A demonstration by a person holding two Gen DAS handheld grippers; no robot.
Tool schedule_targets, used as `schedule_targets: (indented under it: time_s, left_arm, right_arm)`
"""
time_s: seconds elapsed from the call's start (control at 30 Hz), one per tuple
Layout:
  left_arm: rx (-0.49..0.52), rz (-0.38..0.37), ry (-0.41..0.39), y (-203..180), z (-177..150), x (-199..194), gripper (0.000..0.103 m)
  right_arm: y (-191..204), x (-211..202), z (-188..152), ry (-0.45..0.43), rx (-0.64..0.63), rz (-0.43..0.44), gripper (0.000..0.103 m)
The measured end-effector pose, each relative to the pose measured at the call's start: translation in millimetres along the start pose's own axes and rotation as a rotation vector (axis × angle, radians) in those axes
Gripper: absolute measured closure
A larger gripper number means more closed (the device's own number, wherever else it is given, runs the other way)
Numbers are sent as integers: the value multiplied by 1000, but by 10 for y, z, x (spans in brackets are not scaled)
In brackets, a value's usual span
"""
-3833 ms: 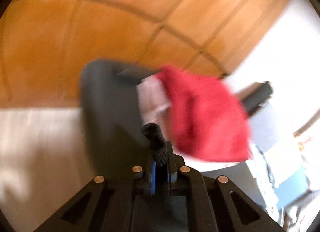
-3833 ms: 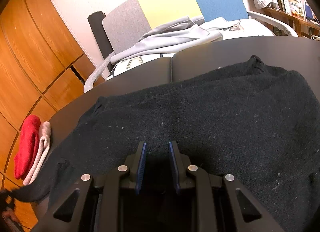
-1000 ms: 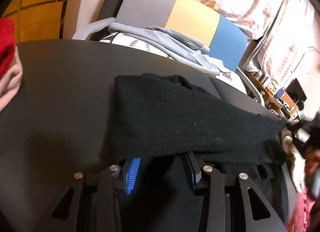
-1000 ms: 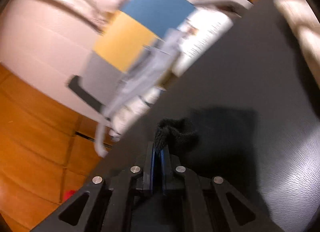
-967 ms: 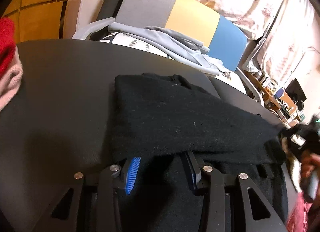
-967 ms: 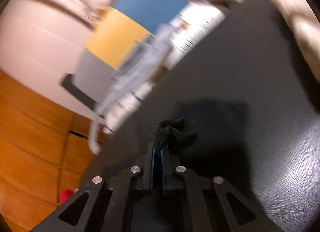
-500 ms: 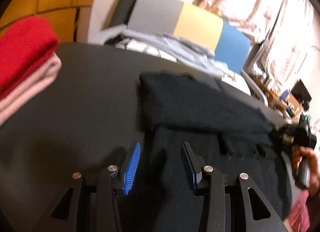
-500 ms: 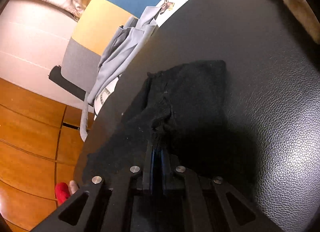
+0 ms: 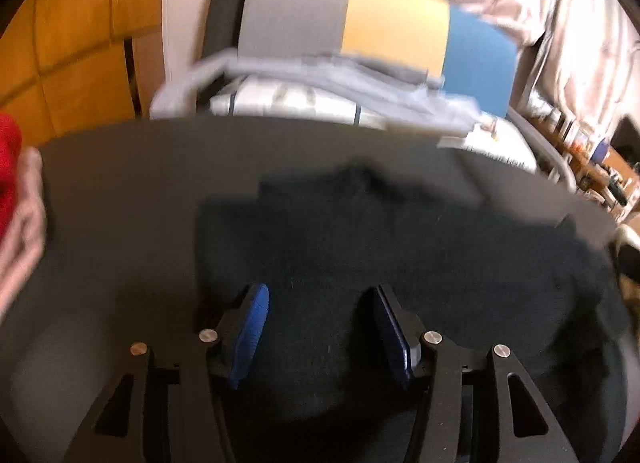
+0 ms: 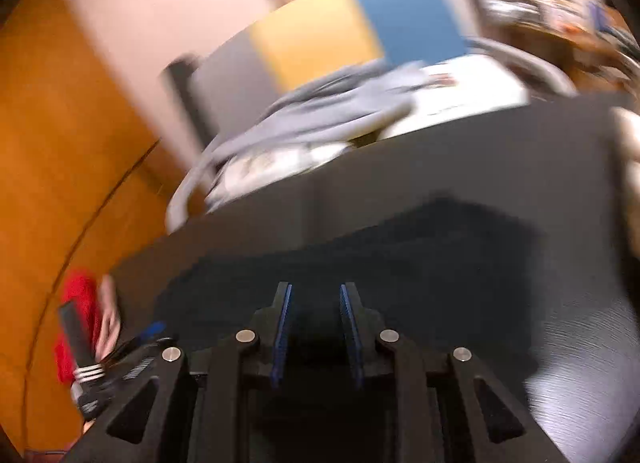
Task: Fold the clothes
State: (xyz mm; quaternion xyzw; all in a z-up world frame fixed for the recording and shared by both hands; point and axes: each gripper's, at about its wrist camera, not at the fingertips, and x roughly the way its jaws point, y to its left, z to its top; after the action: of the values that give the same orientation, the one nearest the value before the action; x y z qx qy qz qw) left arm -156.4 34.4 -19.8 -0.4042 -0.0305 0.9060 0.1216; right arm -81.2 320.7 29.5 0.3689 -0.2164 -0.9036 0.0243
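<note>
Left gripper (image 9: pixel 320 327) and right gripper (image 10: pixel 315 327) both opening, empty, above black sweater (image 9: pixel 400 255) on tabletop (image 9: pixel 120 191). Risk: released fold slipped open.

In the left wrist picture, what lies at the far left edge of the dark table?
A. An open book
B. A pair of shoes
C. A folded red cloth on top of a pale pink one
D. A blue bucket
C: at the left edge of the dark table, a red cloth sits on top of a pale pink one; no bucket, book or shoes show there.
</note>
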Motion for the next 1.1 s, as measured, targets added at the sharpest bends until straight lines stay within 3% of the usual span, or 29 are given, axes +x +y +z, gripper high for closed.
schedule_targets:
  time_s: [0.07, 0.2, 0.27, 0.3, 0.33, 0.47, 0.57, 0.67, 0.77, 0.87, 1.1]
  left_arm:
    - [-32, -1, 1, 62, -26, -5, 35]
    - [-92, -32, -6, 180, -63, 0, 33]
    - [-84, -23, -9, 164, -73, 1, 33]
    - [-71, -7, -8, 134, -74, 16, 33]
    - [-58, 7, -6, 106, -73, 29, 33]
    - [-37, 28, -2, 75, -88, 20, 33]
    - [-63, 11, -8, 122, -31, -110, 34]
    - [-95, -79, -69, 31, 166, -258, 34]
    - [-22, -119, -43, -207, 298, -139, 34]
    - [80, -125, 36, -438, 269, 156, 34]
    - [130, -94, 48, -508, 240, 291, 32]
  right_arm:
    - [273, 293, 13, 51, -59, 32, 77]
    - [728, 903, 58, 204, -121, 216, 87]
    - [846, 1167, 16, 299, -145, 218, 87]
    - [838, 1243, 11, 316, -144, 205, 99]
    - [779, 1254, 52, 280, -126, 178, 103]
    - [478, 1132, 214, 145, -8, 72, 101]
    - [435, 823, 193, 97, -13, 131, 95]
    - [514, 675, 82, 155, -64, 219, 95]
    - [488, 709, -32, 217, -84, 227, 95]
    - [416, 748, -163, 261, -84, 217, 98]
    - [123, 651, -426, 273, 56, 278, 103]
